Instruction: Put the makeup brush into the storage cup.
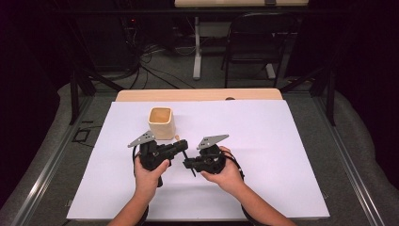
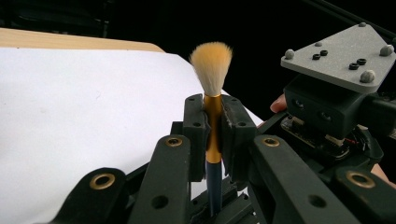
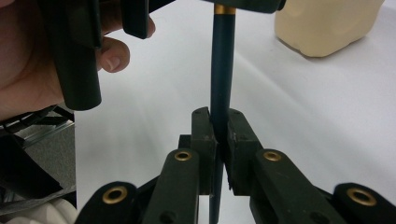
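Note:
A brush (image 2: 211, 65) with tan bristles, a gold ferrule and a dark blue handle (image 3: 222, 60) is held between both grippers above the white sheet. My left gripper (image 2: 214, 121) is shut on the gold ferrule, with the bristles sticking out past its jaws. My right gripper (image 3: 219, 135) is shut on the dark handle lower down. In the high view the left gripper (image 1: 182, 145) and the right gripper (image 1: 187, 164) meet tip to tip near the table's middle, and the handle's end (image 1: 193, 172) pokes out toward me. A cream cup (image 1: 162, 123) stands upright just behind the left gripper.
The white sheet (image 1: 263, 141) covers the wooden table (image 1: 197, 95). The cream cup (image 3: 322, 28) is close behind the brush. A black chair (image 1: 256, 42) and cables are on the floor beyond the table. The person's left hand (image 3: 28, 60) is close by.

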{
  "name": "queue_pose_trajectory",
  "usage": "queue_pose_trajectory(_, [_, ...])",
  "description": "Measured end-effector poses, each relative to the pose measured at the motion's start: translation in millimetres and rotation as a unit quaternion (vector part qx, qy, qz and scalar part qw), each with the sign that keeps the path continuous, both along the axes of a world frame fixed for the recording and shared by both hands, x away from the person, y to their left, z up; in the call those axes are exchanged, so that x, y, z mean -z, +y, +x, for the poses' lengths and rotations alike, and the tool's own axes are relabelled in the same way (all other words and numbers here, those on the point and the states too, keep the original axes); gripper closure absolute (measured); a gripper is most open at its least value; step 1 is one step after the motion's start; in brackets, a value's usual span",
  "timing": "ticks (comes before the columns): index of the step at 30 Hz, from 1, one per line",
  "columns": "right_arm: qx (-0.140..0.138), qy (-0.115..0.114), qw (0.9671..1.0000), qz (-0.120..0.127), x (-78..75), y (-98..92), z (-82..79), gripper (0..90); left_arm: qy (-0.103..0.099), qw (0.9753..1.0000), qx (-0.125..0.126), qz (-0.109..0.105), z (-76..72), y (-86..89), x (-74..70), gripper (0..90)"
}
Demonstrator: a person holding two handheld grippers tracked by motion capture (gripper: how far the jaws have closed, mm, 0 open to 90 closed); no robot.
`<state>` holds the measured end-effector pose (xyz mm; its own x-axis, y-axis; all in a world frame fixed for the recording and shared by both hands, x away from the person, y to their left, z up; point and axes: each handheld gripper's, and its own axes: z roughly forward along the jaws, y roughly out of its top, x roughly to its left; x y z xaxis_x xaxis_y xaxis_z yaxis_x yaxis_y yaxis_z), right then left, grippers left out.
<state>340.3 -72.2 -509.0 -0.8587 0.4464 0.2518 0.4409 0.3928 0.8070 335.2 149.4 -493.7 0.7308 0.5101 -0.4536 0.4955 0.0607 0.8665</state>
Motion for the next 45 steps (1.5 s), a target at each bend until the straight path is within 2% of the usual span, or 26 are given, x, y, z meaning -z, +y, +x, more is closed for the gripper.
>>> queue_pose_trajectory(13, [-0.001,0.002,1.0,-0.003,1.2,-0.1,0.6,83.5,0.006,1.0,0.004,-0.003,-0.1,-1.1,0.5,83.1])
queue_pose_trajectory(26, [0.002,0.002,1.0,0.006,0.8,0.3,0.7,82.3,0.0,1.0,0.004,-0.001,-1.0,-0.5,-2.5,83.5])
queue_pose_trajectory(32, [0.004,0.004,0.9998,0.018,-2.2,-0.8,0.6,73.3,-0.006,1.0,-0.001,0.003,-1.6,1.6,-4.9,83.5])
queue_pose_trajectory(37, [0.013,0.002,0.9993,0.035,-3.9,-4.1,3.3,60.2,-0.012,0.9999,-0.006,0.005,-1.5,4.9,-7.6,83.5])
queue_pose_trajectory(45, [0.017,-0.017,0.9994,0.024,-1.2,-3.2,6.0,45.7,-0.023,0.9994,-0.019,0.018,-1.6,8.1,-9.9,83.5])
